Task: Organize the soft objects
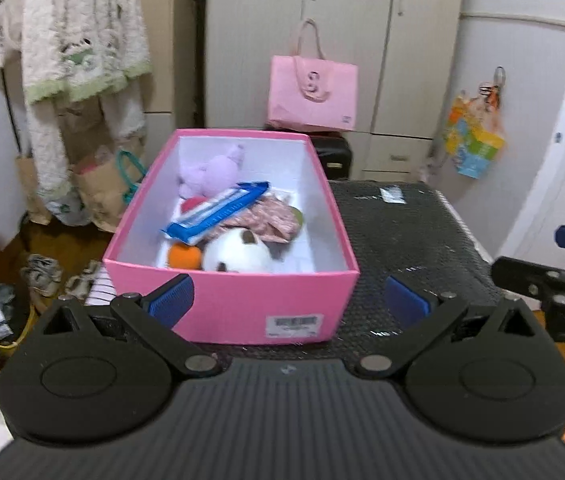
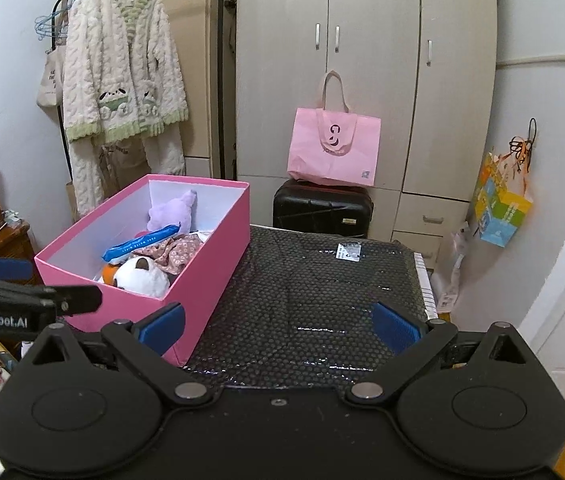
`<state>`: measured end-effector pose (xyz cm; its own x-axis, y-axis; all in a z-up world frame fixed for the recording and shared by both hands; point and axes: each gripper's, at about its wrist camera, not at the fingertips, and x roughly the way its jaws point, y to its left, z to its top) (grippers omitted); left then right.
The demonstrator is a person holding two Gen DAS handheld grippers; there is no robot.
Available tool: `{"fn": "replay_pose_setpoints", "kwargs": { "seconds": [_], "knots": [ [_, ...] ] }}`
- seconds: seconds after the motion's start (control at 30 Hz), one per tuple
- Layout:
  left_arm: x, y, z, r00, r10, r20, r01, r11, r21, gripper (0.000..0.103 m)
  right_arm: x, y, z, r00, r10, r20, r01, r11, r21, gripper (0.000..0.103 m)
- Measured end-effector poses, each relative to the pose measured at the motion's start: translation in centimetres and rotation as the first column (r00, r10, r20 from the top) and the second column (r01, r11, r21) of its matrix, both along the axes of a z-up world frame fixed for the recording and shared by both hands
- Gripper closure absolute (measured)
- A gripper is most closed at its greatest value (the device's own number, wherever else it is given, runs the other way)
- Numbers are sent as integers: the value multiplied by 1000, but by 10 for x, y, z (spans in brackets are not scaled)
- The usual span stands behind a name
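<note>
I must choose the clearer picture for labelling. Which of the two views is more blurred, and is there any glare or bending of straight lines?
Left wrist view: softly blurred, the robe and pink bag smeared. Right wrist view: sharper, print on the pink bag readable; glare patches on the black bubble wrap. Both views: fisheye bending, so the wardrobe edges curve; dark corners in the right wrist view.

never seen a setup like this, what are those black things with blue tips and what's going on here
They are two hand-held claws, each with a camera looking along its fingers. One picture is from the left claw, the other from the right claw. Both are open and hold nothing. Ahead, a pink box sits on a surface covered in black bubble wrap. Inside lie soft things: a purple plush, a white plush, an orange toy, patterned cloth and a blue packet.
</note>
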<state>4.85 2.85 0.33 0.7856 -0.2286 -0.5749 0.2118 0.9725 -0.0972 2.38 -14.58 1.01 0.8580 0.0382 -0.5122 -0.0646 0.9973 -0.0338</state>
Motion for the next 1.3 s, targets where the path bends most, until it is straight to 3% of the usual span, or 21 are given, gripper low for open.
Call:
{"fn": "replay_pose_setpoints", "kwargs": {
  "seconds": [0.1,0.33,0.97,1.3],
  "knots": [
    [-6,0,-1,1000,6,25,-6,1000,-9,0,-4,1,-1,1000,-18,5,18,1000,4,1],
    [-15,-8,3,994,45,97,-56,992,116,0,-11,3,-2,999,-30,13,30,999,-11,1],
    [-22,-3,-5,990,127,65,-131,989,69,0,-31,3,-6,996,-75,48,74,997,21,1],
    [-27,-10,-11,991,118,56,-124,986,110,0,-40,9,-8,996,-68,61,67,998,17,0]
  ]
}}
